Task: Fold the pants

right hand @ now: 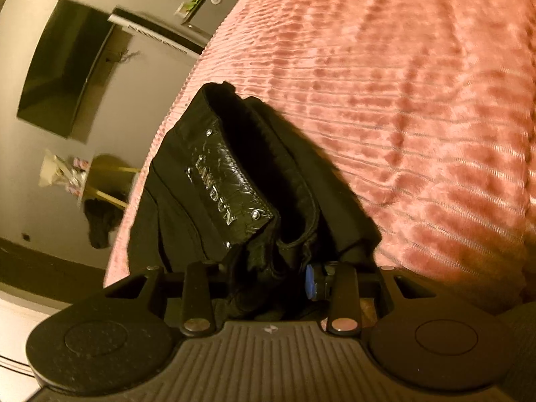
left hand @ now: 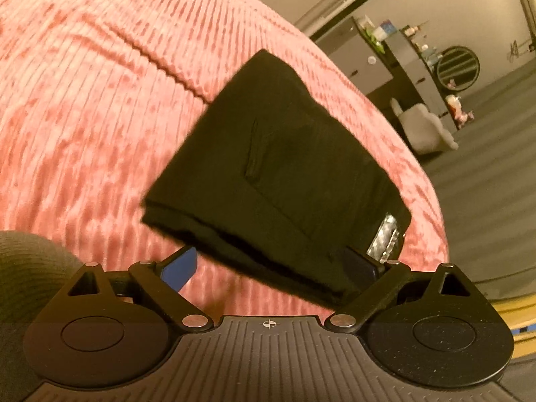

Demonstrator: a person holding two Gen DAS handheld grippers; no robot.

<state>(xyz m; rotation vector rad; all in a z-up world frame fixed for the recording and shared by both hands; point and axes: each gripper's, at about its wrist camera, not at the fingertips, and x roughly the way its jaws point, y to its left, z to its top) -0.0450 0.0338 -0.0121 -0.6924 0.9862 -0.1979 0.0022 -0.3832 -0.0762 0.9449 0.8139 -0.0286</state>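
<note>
Low in the left wrist view, the left gripper [left hand: 268, 264] is spread wide, its blue pads either side of the near edge of the folded black pants [left hand: 278, 167], pressing nothing. Pants lie mid-frame on the pink ribbed bed [left hand: 83, 100]. Right wrist view: the right gripper [right hand: 268, 284] pinches the pants' waistband below the label [right hand: 227, 181].
</note>
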